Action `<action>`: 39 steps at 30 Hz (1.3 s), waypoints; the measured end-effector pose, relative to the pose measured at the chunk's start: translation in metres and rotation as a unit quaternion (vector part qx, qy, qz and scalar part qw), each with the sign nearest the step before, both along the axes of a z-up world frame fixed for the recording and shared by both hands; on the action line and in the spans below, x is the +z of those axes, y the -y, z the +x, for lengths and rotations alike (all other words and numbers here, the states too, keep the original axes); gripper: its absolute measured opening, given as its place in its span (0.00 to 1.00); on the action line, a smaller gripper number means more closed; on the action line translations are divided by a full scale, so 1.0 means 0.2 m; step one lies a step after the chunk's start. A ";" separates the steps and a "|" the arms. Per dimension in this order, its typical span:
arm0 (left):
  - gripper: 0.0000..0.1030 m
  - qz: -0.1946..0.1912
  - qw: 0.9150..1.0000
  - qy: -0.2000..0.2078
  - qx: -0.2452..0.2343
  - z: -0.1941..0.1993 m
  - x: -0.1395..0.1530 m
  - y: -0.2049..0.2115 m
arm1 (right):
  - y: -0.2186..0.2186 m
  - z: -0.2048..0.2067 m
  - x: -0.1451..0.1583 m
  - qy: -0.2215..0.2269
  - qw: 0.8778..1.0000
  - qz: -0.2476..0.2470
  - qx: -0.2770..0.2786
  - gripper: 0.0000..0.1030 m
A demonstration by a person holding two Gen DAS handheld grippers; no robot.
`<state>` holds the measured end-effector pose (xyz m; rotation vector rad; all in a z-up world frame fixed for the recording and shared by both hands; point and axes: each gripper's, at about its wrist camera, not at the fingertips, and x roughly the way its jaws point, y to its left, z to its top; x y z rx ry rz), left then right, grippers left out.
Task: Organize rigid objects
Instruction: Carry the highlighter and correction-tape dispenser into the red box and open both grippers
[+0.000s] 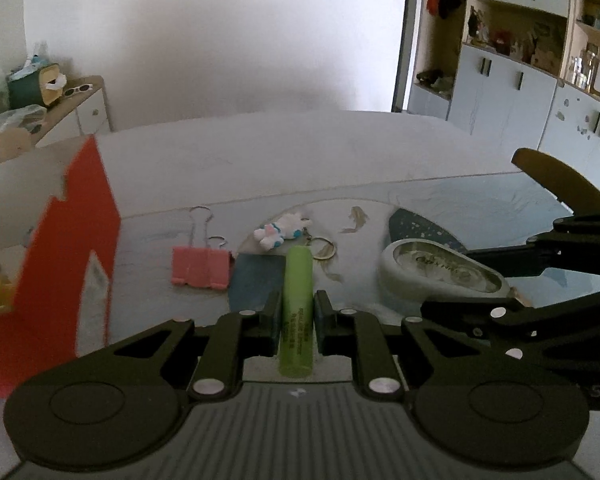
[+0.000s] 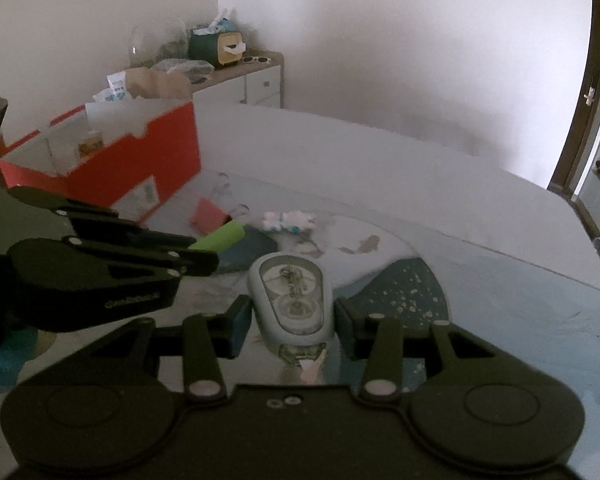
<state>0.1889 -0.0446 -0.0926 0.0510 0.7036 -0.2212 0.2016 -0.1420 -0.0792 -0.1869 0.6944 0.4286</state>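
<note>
In the left wrist view my left gripper (image 1: 297, 308) is shut on a green tube (image 1: 296, 280) that points away from me, held above the table. To its right my right gripper (image 1: 448, 280) grips a grey correction tape dispenser (image 1: 440, 270). The right wrist view shows that dispenser (image 2: 292, 300) pressed between the pads of my right gripper (image 2: 292, 316), with the left gripper (image 2: 206, 250) and the green tube (image 2: 220, 236) to the left. On the table lie pink binder clips (image 1: 200, 268), a white bunny keychain (image 1: 282, 232) and a key ring (image 1: 324, 248).
An open red and white box (image 1: 60, 272) stands at the table's left, with items inside (image 2: 88, 144). The table (image 1: 500, 208) has a blue patterned top. A low cabinet (image 2: 256, 76) with a tissue box is behind the red box. Shelves (image 1: 520, 60) line the far right wall.
</note>
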 end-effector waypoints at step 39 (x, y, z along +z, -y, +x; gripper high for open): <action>0.16 0.020 0.990 0.047 0.131 -0.23 0.50 -0.92 | -0.89 -0.05 0.34 0.066 0.996 0.004 0.060 0.43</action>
